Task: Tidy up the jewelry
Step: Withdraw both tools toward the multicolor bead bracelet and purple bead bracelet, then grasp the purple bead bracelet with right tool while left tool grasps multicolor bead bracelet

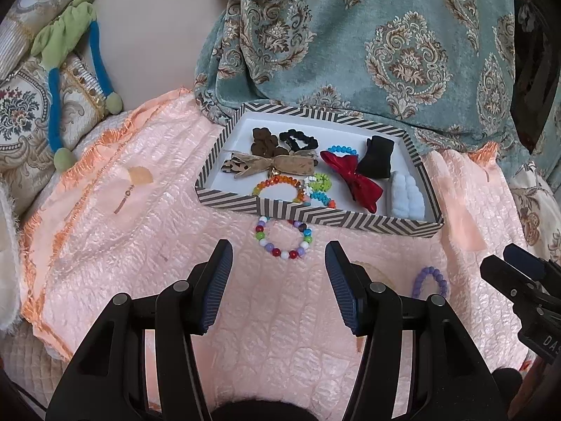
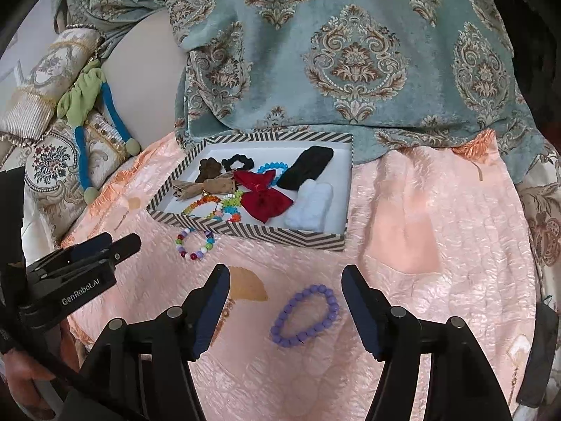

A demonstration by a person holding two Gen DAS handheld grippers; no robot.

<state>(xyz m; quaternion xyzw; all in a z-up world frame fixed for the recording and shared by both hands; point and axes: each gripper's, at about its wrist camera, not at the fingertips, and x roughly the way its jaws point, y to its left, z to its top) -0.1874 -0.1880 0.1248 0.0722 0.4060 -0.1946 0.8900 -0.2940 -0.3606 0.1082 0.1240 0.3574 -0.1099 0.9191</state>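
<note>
A striped box [image 1: 315, 219] [image 2: 245, 233] on the pink quilt holds bead bracelets, a red bow [image 1: 350, 175] [image 2: 263, 193], black and brown hair ties and a white fluffy piece. A multicoloured bead bracelet [image 1: 284, 240] [image 2: 195, 244] lies on the quilt just in front of the box. My left gripper [image 1: 278, 256] stands open just short of it, nothing between its fingers. A purple bead bracelet [image 2: 305, 315] [image 1: 430, 282] lies flat on the quilt between the fingers of my right gripper [image 2: 285, 280], which is open; the pads do not touch it.
A teal patterned curtain [image 2: 350, 52] hangs behind the box. Patterned cushions [image 1: 28, 112] and a green and blue plush toy [image 1: 66, 45] lie at the left. The quilt's orange fringe [image 1: 42, 245] marks its left edge. A person's hand [image 2: 24, 382] shows at the lower left.
</note>
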